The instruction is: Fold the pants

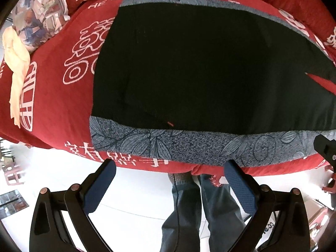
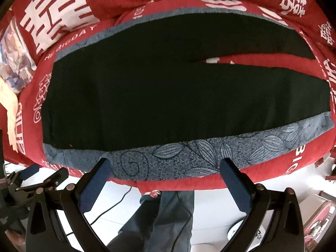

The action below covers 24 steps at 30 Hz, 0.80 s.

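Observation:
Black pants (image 1: 199,67) lie flat on a grey-blue leaf-print cloth (image 1: 189,145) spread over a red bed cover (image 1: 54,88). In the right wrist view the pants (image 2: 147,96) show both legs running to the right, split by a red gap. My left gripper (image 1: 170,168) is open and empty, held off the near bed edge, in front of the waist end. My right gripper (image 2: 166,166) is open and empty over the near edge of the cloth (image 2: 189,157). The right gripper's tip (image 1: 325,147) shows at the right edge of the left wrist view.
A cream cloth (image 1: 16,63) and a patterned pillow (image 1: 37,19) lie at the bed's left end. A red pillow (image 2: 54,14) with white characters sits at the back. The person's legs in jeans (image 1: 199,210) stand on the white floor below the bed edge.

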Motion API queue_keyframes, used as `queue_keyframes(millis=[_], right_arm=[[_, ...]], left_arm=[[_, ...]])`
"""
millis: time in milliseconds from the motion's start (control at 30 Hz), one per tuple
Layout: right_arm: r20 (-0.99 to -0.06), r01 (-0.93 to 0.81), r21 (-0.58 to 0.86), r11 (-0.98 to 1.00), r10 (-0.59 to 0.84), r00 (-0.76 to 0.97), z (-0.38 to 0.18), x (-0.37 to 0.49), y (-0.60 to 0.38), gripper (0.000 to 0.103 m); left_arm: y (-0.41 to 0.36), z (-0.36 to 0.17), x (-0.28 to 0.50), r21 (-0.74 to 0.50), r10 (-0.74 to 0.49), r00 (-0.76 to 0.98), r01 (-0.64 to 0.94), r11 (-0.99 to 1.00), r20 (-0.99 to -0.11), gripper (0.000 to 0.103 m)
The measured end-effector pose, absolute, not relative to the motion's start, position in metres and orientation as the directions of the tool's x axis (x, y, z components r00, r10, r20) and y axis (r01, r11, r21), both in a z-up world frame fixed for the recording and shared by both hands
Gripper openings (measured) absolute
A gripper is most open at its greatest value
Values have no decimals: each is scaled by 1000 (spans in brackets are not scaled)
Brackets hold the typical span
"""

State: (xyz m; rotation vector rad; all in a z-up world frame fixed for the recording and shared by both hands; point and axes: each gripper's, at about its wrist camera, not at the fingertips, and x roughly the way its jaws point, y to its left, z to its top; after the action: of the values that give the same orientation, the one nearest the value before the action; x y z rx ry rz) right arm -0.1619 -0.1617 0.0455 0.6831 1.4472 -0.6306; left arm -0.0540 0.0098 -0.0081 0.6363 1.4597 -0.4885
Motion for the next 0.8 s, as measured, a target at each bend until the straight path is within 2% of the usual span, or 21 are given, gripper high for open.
queue_keyframes(millis=[800], right_arm=[[-998, 755, 46, 654, -3, 63, 52, -172, -169, 103]], left_arm=[[7, 3, -52, 102, 64, 83, 637, 764, -994, 103]])
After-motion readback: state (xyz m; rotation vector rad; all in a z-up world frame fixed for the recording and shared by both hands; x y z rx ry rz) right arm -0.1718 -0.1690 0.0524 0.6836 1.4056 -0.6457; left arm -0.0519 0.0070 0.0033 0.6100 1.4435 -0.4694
